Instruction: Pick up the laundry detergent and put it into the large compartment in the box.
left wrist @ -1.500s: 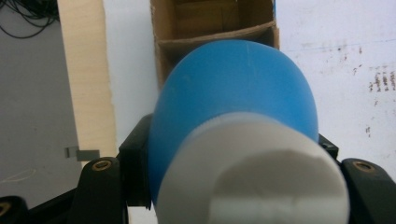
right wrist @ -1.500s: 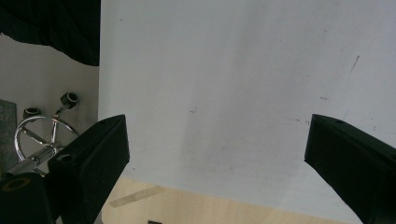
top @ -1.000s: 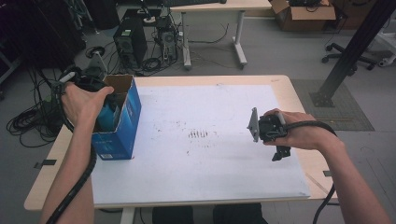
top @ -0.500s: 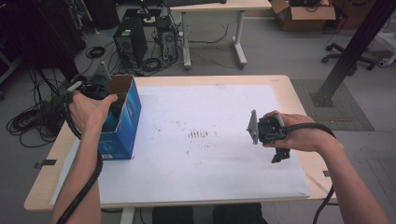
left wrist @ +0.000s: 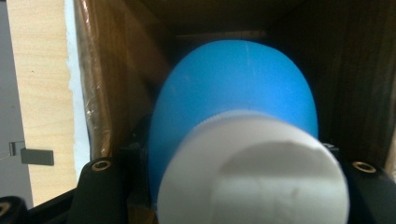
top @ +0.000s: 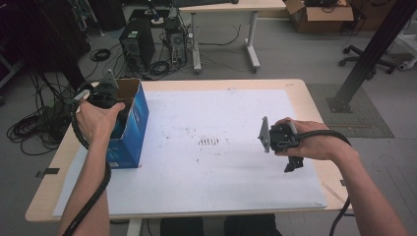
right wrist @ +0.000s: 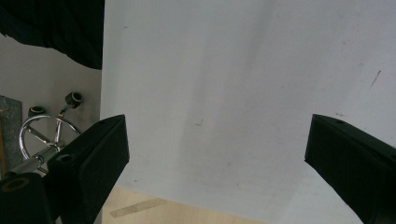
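Note:
An open blue cardboard box [top: 129, 129] stands at the left side of the table. My left gripper [top: 104, 94] reaches down into it from above, with the hand over the box's opening. In the left gripper view, a blue rounded bottle [left wrist: 233, 93] with a white cap [left wrist: 254, 172] sits between the two black jaws, inside the brown walls of the box. My left gripper [left wrist: 233, 184] is shut on that bottle. At the right side of the table my right gripper [top: 275, 138] hovers just above the white paper. Its jaws [right wrist: 215, 158] stand wide apart with nothing between them.
A large white paper sheet [top: 221, 113] with dark smudges at its middle covers most of the wooden table [top: 300, 88]. Computer towers [top: 133, 42], cables and another desk [top: 226, 10] lie behind the table. A black post [top: 366, 54] rises at the right. A chair base [right wrist: 46, 126] is below the table edge.
My left hand and gripper have sunk a little lower into the blue box. The right hand has stayed where it was.

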The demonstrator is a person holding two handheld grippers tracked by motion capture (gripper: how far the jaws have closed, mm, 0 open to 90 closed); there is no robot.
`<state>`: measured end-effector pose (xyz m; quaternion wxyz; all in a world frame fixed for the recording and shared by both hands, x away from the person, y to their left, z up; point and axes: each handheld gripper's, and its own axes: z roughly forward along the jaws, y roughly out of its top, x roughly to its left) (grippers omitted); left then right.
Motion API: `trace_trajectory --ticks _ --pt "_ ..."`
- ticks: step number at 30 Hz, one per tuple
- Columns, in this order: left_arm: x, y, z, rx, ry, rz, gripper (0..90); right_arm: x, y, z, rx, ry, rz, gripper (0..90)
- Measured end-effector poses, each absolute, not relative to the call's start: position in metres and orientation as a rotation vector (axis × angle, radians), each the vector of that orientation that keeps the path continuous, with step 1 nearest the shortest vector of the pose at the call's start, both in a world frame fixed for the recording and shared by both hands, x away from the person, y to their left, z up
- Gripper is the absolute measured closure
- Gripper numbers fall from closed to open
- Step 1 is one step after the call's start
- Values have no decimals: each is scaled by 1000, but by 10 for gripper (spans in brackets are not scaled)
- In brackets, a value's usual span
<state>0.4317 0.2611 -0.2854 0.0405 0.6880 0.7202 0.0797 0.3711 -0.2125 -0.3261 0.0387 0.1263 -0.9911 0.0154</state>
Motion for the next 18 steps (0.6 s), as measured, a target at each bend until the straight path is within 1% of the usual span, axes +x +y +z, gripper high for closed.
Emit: trace_trajectory --ticks 18 --pt "434 268 -288 2062 2186 252 373 371 -211 -330 392 -3031 41 60"
